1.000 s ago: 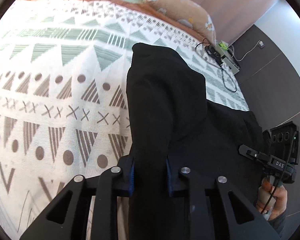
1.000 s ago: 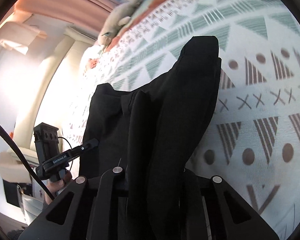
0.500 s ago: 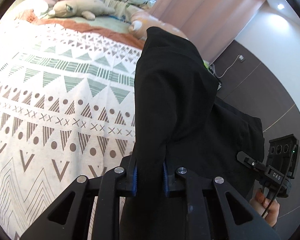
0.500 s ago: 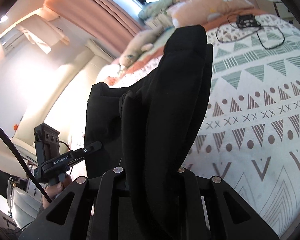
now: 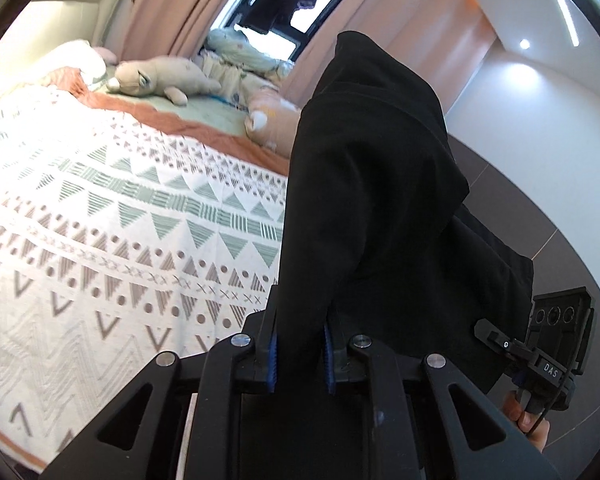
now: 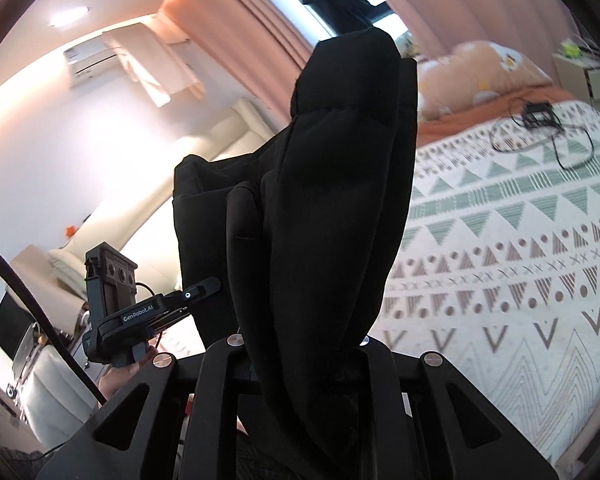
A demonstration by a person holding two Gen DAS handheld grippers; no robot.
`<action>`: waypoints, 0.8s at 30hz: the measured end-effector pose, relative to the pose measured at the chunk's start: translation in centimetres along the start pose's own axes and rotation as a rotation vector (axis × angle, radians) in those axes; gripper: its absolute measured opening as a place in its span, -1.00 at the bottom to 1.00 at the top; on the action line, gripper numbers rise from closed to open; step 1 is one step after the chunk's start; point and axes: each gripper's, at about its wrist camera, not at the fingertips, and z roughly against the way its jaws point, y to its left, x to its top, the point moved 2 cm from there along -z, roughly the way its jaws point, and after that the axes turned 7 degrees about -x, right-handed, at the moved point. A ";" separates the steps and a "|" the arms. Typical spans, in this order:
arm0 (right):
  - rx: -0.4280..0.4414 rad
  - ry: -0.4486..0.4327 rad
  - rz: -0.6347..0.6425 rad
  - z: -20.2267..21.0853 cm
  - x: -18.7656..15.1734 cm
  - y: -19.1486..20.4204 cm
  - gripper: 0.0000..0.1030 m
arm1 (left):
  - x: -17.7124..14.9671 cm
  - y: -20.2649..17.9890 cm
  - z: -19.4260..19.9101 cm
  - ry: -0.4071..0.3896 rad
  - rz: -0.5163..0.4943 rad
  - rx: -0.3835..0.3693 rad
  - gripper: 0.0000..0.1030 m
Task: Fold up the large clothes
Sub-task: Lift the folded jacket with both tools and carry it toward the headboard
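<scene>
You are over a bed covered by a white bedspread (image 5: 100,240) woven with green triangles, brown dots and crosses, its weave slightly ribbed. Peach curtains (image 5: 172,4) hang at 12 o'clock in the left wrist view, with a plush toy (image 5: 160,80) lying below them near the headboard, and a dark cable (image 6: 556,140) is looped on the cover at 2 o'clock in the right wrist view.

Compared with a second ago, both of your cameras have tipped upward: the window and ceiling lights now fill the top of each view, where before the bedspread filled nearly everything, and the cloth has risen clear of the bed.

The black garment (image 5: 372,208) hangs in the air between your two tools, bunched into thick, soft vertical folds with a stitched hem visible near its top in the right wrist view (image 6: 340,184). It is matte and opaque.

Your left gripper (image 5: 299,356) is clamped on the garment, blue pads (image 5: 272,364) pressing the fabric from both sides. Your right gripper (image 6: 300,360) also pinches a fold of it, the fabric covering the fingertips
</scene>
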 end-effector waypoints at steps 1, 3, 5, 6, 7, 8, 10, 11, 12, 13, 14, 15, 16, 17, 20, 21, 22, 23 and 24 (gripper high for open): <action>0.009 -0.005 0.011 1.6 -0.2 -0.2 -0.72 | 0.2 -0.1 1.0 -0.010 -0.003 0.001 -0.65; 0.023 -0.012 0.027 2.4 -0.4 1.3 -0.72 | 0.4 -0.4 3.4 -0.033 -0.010 0.004 -0.65; 0.037 -0.018 0.037 3.4 -0.8 2.7 -0.72 | 0.6 -0.3 5.6 -0.051 -0.006 0.003 -0.65; 0.043 -0.020 0.040 4.0 -1.0 3.1 -0.72 | 0.6 -0.4 6.6 -0.058 -0.004 0.003 -0.65; 0.049 -0.022 0.043 4.3 -1.1 3.8 -0.72 | 0.6 -0.5 7.4 -0.064 -0.003 0.006 -0.65; 0.055 -0.022 0.045 4.1 -1.2 4.1 -0.72 | 0.5 -0.5 8.5 -0.071 -0.003 0.011 -0.65; 0.070 -0.016 0.041 4.1 -1.3 5.1 -0.72 | 1.0 -0.4 10.1 -0.083 -0.001 0.022 -0.65; 0.076 -0.012 0.036 4.1 -1.5 5.9 -0.72 | 1.1 -0.4 11.0 -0.088 0.000 0.025 -0.65; 0.084 -0.009 0.032 4.2 -1.6 6.8 -0.72 | 1.2 -0.3 12.0 -0.092 0.002 0.028 -0.65; 0.091 -0.007 0.033 4.2 -1.8 7.5 -0.72 | 1.2 -0.2 12.9 -0.097 0.004 0.030 -0.65; 0.097 -0.005 0.035 4.1 -1.8 8.1 -0.72 | 1.3 -0.1 13.9 -0.102 0.006 0.033 -0.65; 0.103 -0.002 0.037 3.6 -1.7 8.4 -0.72 | 1.4 0.1 14.7 -0.109 0.006 0.035 -0.65; 0.110 0.000 0.040 3.3 -1.5 8.5 -0.72 | 1.5 0.3 15.3 -0.117 0.006 0.035 -0.65; 0.118 0.002 0.048 3.7 -1.8 9.5 -0.72 | 1.6 0.5 16.3 -0.126 0.007 0.035 -0.65; 0.149 0.010 0.061 2.3 -1.0 10.1 -0.72 | 1.7 1.1 18.5 -0.151 0.016 0.031 -0.65; 0.157 0.013 0.064 2.1 -1.0 10.5 -0.72 | 1.9 1.5 19.0 -0.157 0.019 0.032 -0.65; 0.163 0.017 0.068 1.3 -0.4 10.6 -0.72 | 2.1 1.8 19.5 -0.163 0.022 0.033 -0.65; 0.171 0.022 0.075 0.6 0.0 10.9 -0.72 | 2.5 2.2 20.3 -0.170 0.021 0.037 -0.65; 0.176 0.026 0.078 -0.6 0.2 10.1 -0.72 | 2.6 2.7 20.6 -0.177 0.018 0.043 -0.65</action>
